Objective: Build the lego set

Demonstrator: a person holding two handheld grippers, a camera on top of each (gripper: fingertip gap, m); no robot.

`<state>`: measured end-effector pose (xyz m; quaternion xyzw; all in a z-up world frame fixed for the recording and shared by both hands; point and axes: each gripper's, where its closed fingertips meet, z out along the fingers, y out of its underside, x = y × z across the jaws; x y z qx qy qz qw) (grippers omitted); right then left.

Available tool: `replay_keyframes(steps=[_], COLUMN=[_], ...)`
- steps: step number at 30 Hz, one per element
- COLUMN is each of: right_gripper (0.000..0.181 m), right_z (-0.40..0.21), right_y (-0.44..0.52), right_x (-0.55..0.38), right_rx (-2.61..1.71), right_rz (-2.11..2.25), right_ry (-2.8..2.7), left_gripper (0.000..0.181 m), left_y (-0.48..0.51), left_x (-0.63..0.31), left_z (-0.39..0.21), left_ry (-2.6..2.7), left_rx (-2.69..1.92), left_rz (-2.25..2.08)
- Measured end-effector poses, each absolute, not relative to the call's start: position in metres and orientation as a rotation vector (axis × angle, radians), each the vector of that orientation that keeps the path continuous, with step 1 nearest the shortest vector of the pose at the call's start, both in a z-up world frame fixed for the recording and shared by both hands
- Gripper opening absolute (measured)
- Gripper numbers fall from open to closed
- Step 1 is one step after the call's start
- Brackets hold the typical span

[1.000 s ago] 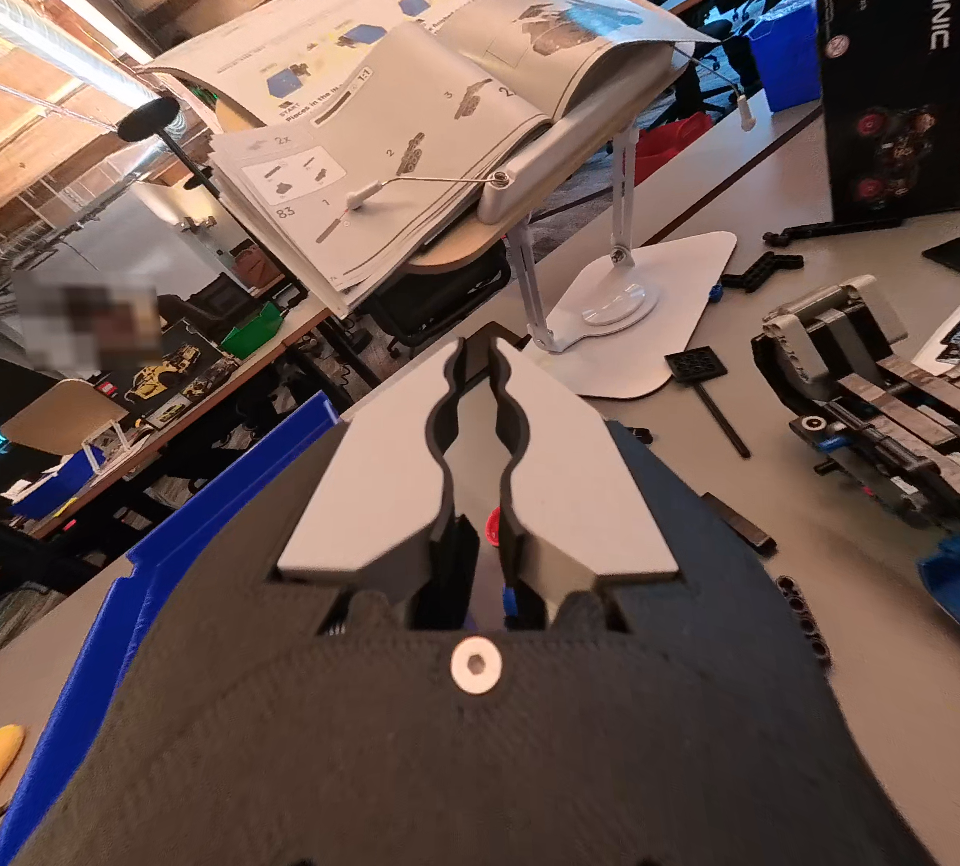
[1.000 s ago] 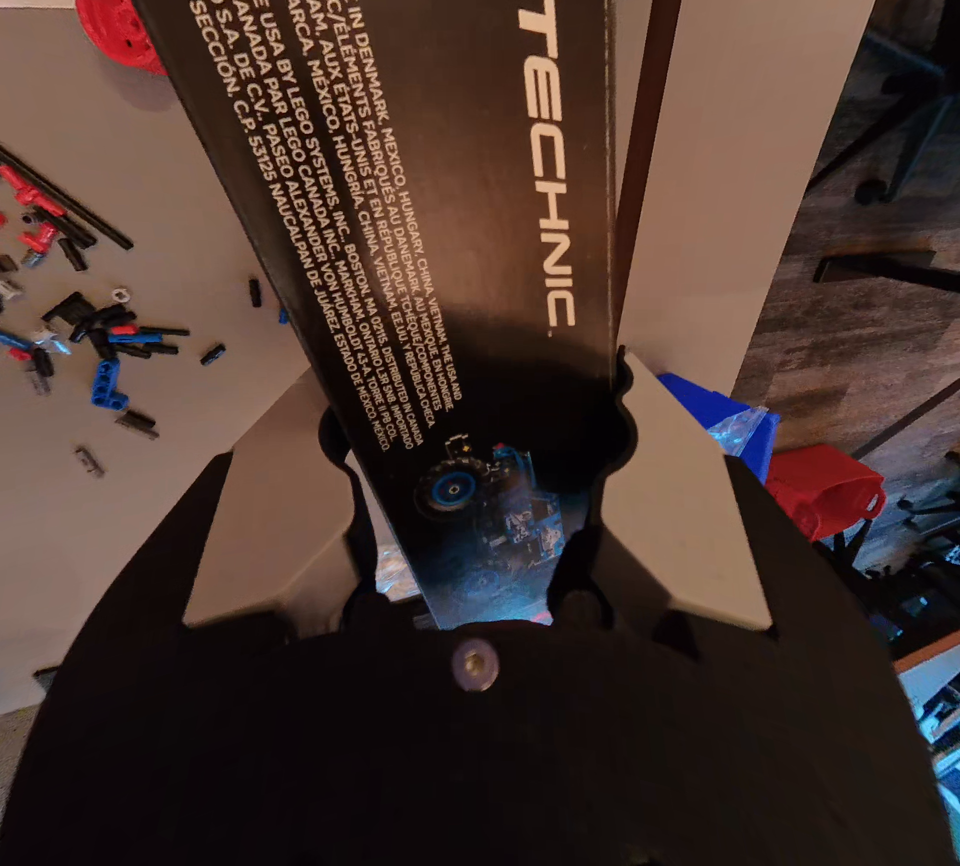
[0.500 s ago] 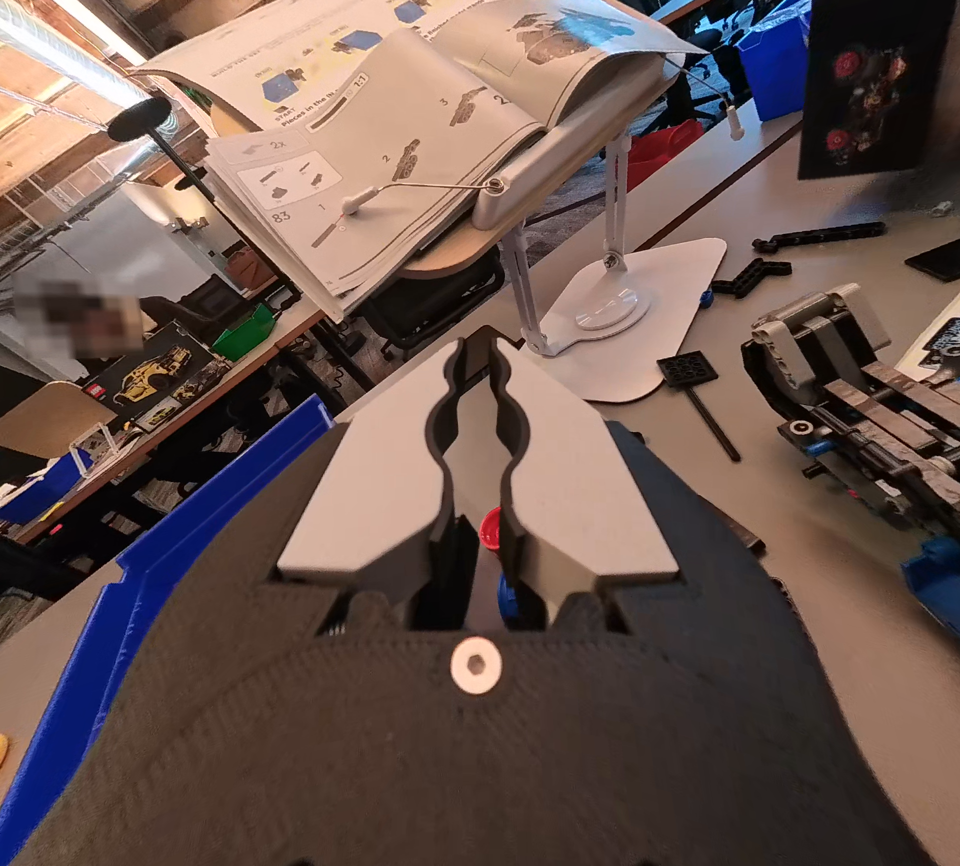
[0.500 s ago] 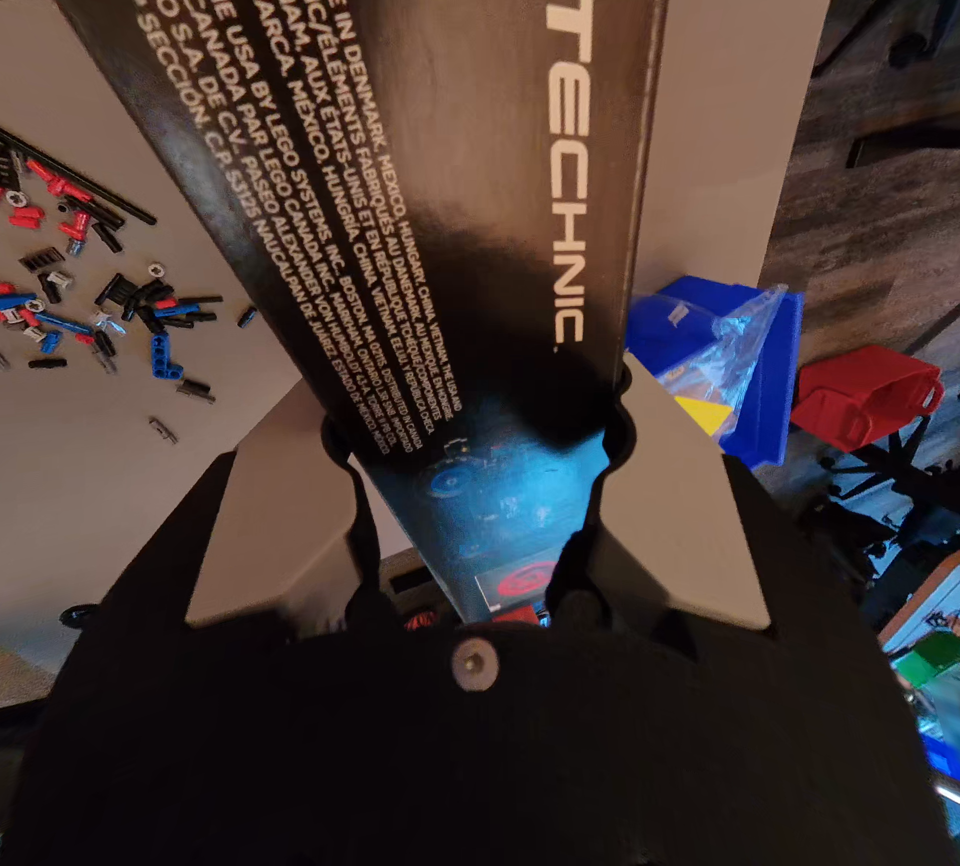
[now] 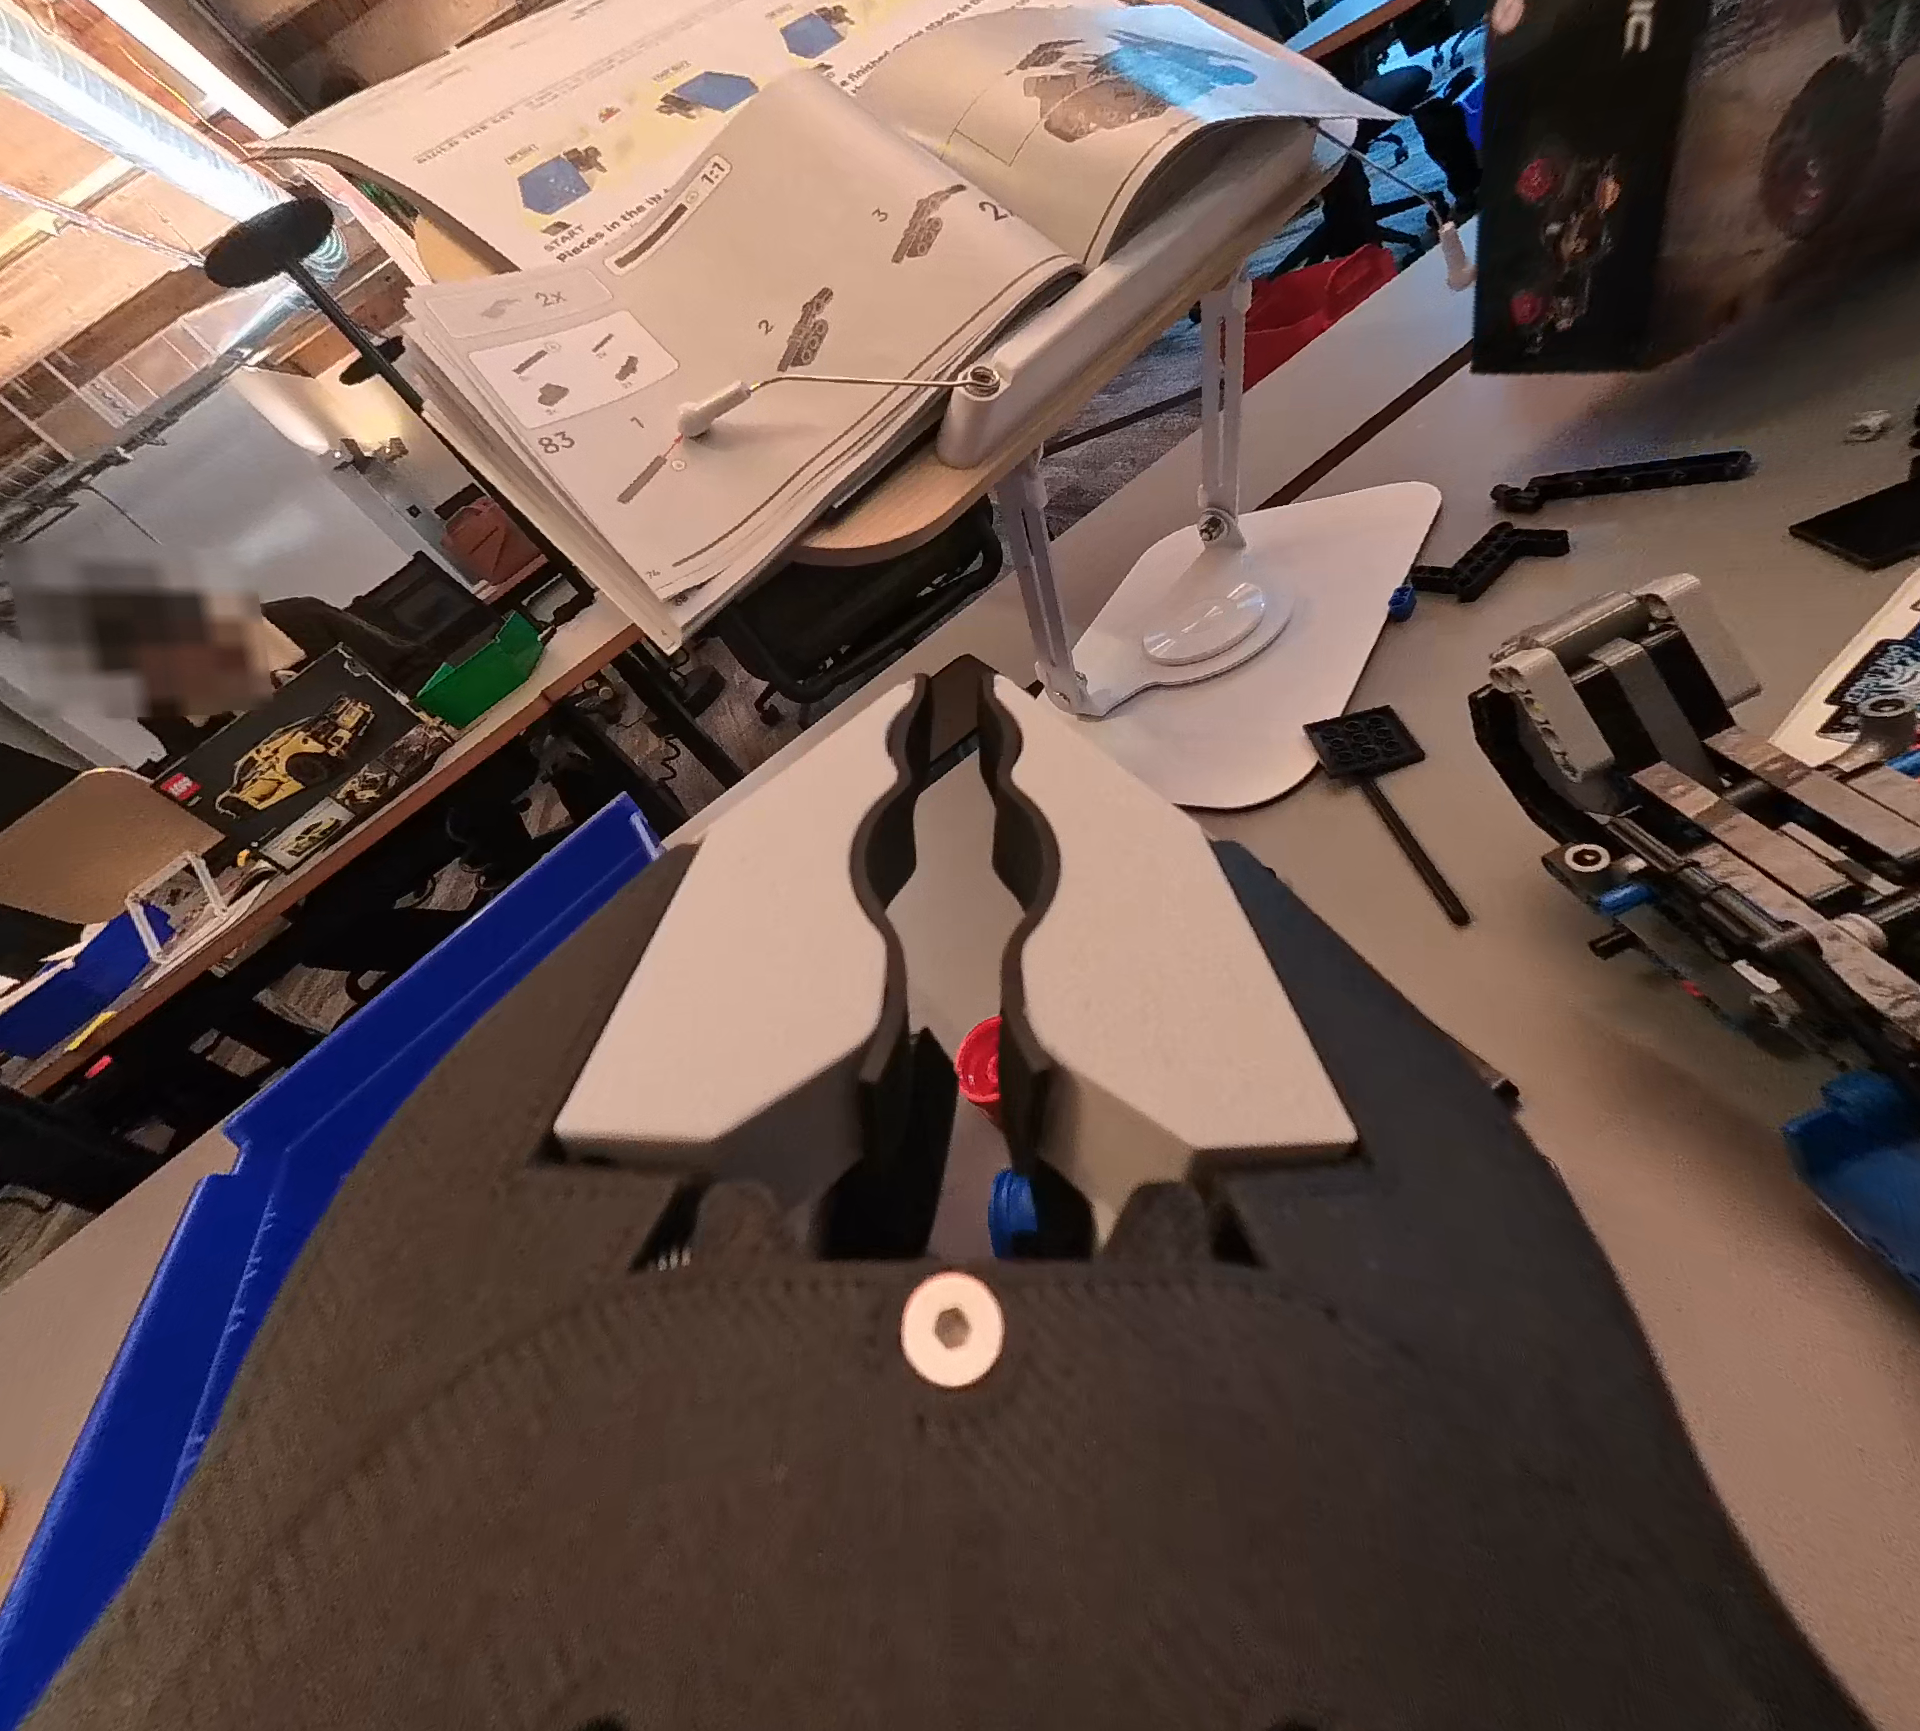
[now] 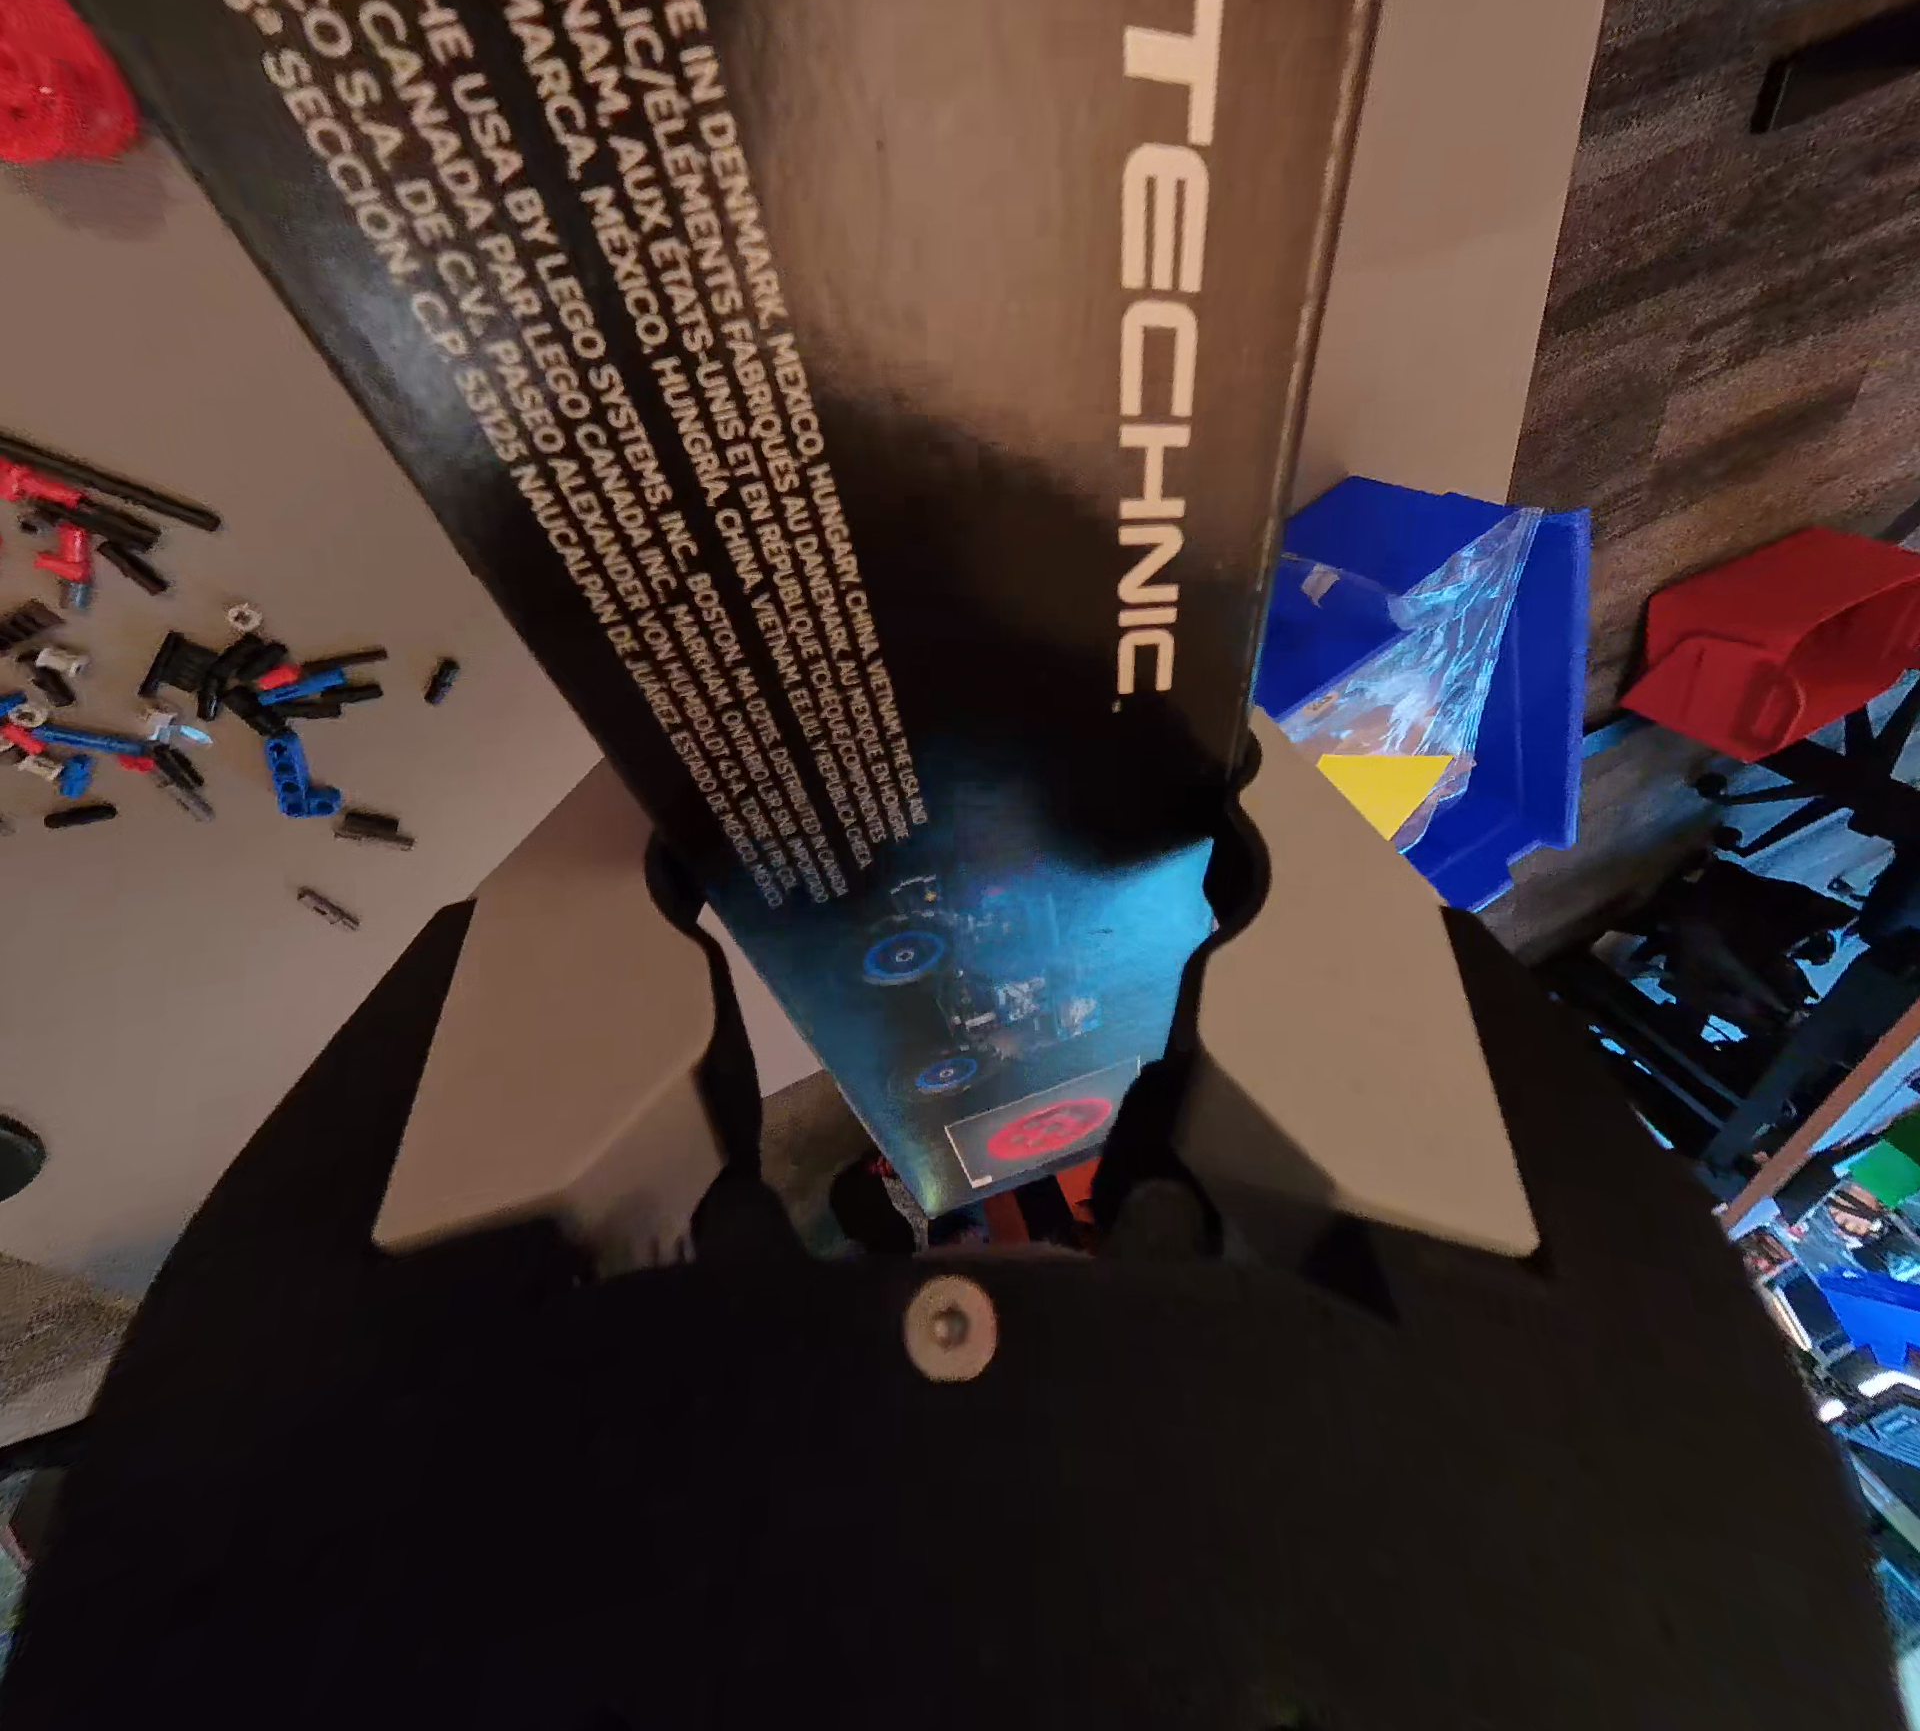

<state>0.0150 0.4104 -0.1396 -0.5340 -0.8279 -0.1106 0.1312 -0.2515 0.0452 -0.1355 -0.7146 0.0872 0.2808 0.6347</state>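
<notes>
Evidently, risk is being spread across both views; starting at the left, a blue bin is being kept just beside the left gripper, whose fingers are being held nearly pressed together with nothing pinched at the tips, though a small red piece and a blue piece are being glimpsed low in the gap; whether they are being gripped or are simply lying on the table beneath cannot be told. Ahead, the open instruction booklet is being propped on a white stand; a careless forward sweep is being judged likely to knock it. Further right, the partly built lego model is being left on the table with a black axle and angled beams loose near it; above these the black set box is being held clear of the table.

In the right wrist view, loose pins and connectors are being left scattered at the left; the right gripper is being held spread wide around the narrow side of the set box, its fingers pressing both edges; a slip is being judged possible, since smooth cardboard is being carried by its end, and a drop could scatter parts or strike the model. The table edge is being passed at the right, with a blue bin of bags and a red bin below; open room is being judged best there.
</notes>
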Motion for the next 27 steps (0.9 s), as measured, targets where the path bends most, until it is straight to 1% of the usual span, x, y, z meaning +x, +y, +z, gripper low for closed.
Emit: replay_keyframes(steps=[7,13,17,19,20,21,24,27], right_gripper=[0.096,0.098,0.099,0.106,0.107,0.109,0.106,0.102], right_z=[-0.151,-0.161,-0.158,-0.151,-0.146,-0.140,-0.119,-0.101], right_y=[0.421,0.428,0.424,0.419,0.418,0.417,0.409,0.394], right_x=[-0.008,-0.025,-0.028,-0.031,-0.031,-0.031,-0.028,-0.021], right_rx=[-1.607,-1.568,-1.510,-1.488,-1.484,-1.477,-1.446,-1.381], right_rz=[-0.349,-0.390,-0.376,-0.327,-0.315,-0.305,-0.257,-0.260], right_ry=[-2.384,-2.387,-2.386,-2.363,-2.346,-2.323,-2.253,-2.197], left_gripper=[0.006,0.008,0.015,0.020,0.025,0.025,0.033,0.036], left_y=[0.046,0.046,0.042,0.036,0.032,0.027,0.011,-0.006], left_x=[-0.251,-0.253,-0.263,-0.269,-0.269,-0.267,-0.255,-0.236], left_z=[-0.138,-0.139,-0.152,-0.160,-0.167,-0.172,-0.188,-0.214], left_ry=[0.205,0.218,0.250,0.263,0.273,0.297,0.371,0.476], left_rx=[-1.642,-1.660,-1.785,-1.869,-1.925,-1.970,-2.094,-2.236], left_rz=[0.637,0.649,0.644,0.605,0.556,0.515,0.422,0.311])
